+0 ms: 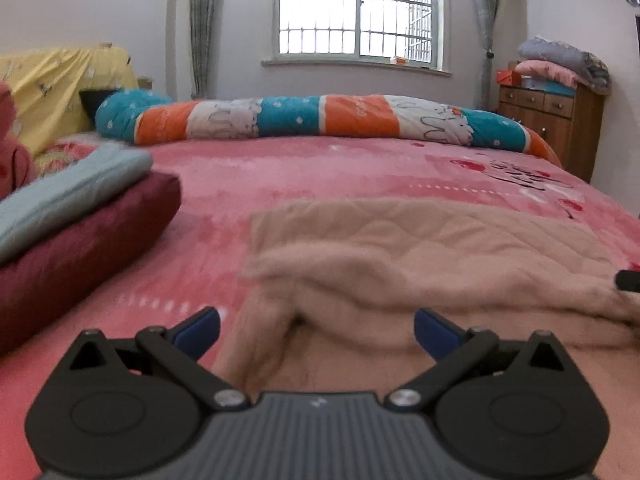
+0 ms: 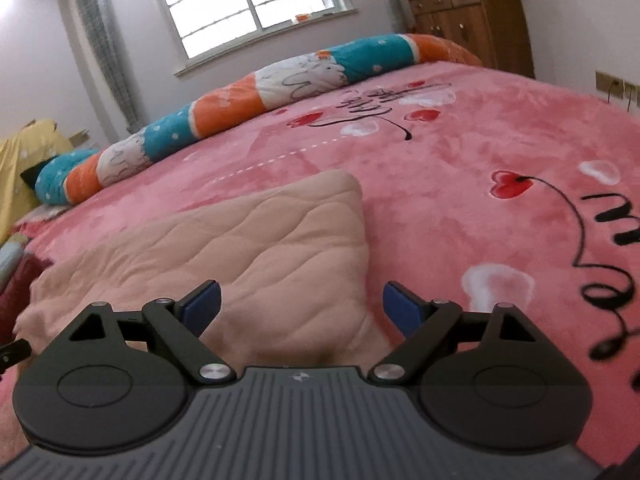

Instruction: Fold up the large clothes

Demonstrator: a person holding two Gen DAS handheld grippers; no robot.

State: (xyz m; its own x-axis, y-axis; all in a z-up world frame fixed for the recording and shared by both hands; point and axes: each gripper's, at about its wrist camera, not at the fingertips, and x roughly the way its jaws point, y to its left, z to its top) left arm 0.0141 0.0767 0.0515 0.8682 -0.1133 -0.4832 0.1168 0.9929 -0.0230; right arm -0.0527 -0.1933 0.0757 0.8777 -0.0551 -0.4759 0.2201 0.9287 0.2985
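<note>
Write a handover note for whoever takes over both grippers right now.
Left gripper: open, holding nothing, over the near left edge of the beige quilted garment.
Right gripper: open, empty, over its near right edge.
The garment lies on the pink bedspread, already partly folded.
Two folded pieces are stacked at the left.
Left: grip the near edge, finish folding.

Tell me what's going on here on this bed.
A person is folding a beige quilted fleece garment on the pink plush bedspread, holding a two-finger claw in each hand. The left claw and right claw are both open above the garment's near edge, gripping nothing. The garment looks partly folded, with one corner turned over. A light blue folded cloth sits on a maroon one at the left.
</note>
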